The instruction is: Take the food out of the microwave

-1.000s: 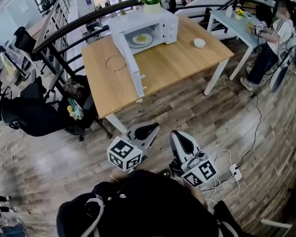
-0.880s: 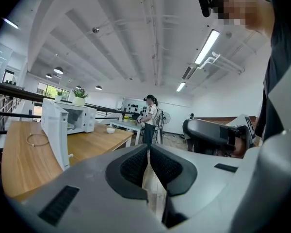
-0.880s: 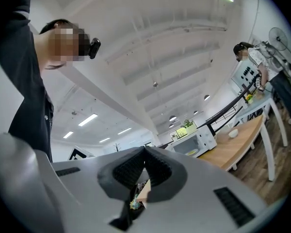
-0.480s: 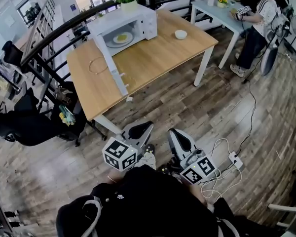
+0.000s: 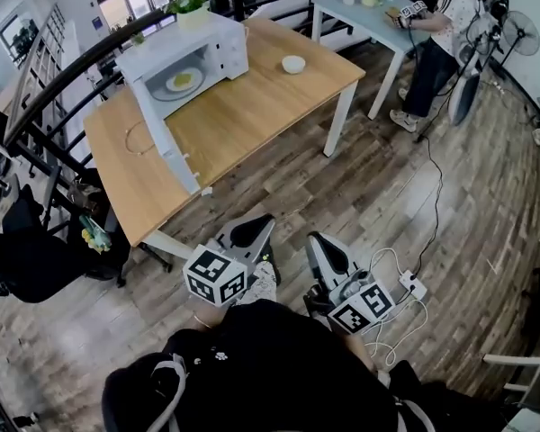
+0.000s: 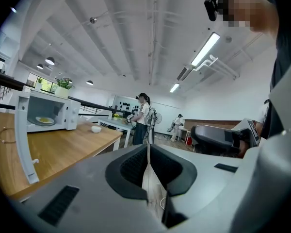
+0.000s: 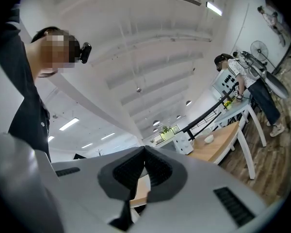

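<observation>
Grey left claw (image 5: pixel 265 222) and right claw (image 5: pixel 318 241), marker cubes (image 5: pixel 214 275), black top (image 5: pixel 270 367).

Wooden table (image 5: pixel 243 106), ahead and to the left of the left gripper (image 5: pixel 250 230); on it, a white bowl (image 5: pixel 293 64) toward the far right edge and a thin wire loop (image 5: pixel 137 139) toward the left. Pale table (image 5: pixel 360 14), with a person (image 5: pixel 436 34) at it, far ahead and to the right of the right gripper (image 5: pixel 326 246). Power strip (image 5: pixel 410 285) with cables on the plank floor (image 5: pixel 360 196), just right of the right gripper.

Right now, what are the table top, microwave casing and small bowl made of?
Table top: wood or wood-look laminate, matte, warm tone with faint grain.
Microwave casing: smooth white, likely painted metal or plastic.
Small bowl: plain white, possibly ceramic; too small to confirm.
</observation>
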`<state>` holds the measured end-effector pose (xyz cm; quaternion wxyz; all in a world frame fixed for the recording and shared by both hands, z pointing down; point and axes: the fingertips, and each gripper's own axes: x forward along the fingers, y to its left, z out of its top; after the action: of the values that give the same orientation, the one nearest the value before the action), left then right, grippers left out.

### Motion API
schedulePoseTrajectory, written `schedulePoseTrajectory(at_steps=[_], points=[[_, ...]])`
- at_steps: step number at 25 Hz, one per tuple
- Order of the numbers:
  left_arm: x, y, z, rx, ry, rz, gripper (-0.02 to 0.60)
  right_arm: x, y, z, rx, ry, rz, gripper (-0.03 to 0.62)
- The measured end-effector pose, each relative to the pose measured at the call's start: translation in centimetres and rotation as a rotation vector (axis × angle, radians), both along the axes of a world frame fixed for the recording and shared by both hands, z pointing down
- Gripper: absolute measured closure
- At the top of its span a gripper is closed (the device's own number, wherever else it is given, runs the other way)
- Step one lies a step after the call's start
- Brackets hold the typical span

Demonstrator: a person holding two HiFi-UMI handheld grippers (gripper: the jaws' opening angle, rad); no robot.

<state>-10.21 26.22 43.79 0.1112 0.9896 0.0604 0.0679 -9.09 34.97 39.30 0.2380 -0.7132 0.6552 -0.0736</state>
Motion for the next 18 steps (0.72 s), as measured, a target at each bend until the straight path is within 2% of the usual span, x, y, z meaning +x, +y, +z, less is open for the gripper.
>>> schedulePoseTrajectory(at_steps=[5,13,18], points=[[4.0,-2.5,-0.6,0.006,0.039,0.007,0.557,3.8,-2.7,-0.5,-0.009,0.018,-0.004,0.594],[8.5,-9.1,-1.5,-0.002,0.046,-0.041,0.557,8.9,-9.3,-2.2,-0.007,0.029,-0.045,0.594],[10.6,-13.8,-1.5,-0.011,0.035,-0.079,0.557,11.9,-13.2,-3.0,-0.039,0.037,-0.044,0.594]])
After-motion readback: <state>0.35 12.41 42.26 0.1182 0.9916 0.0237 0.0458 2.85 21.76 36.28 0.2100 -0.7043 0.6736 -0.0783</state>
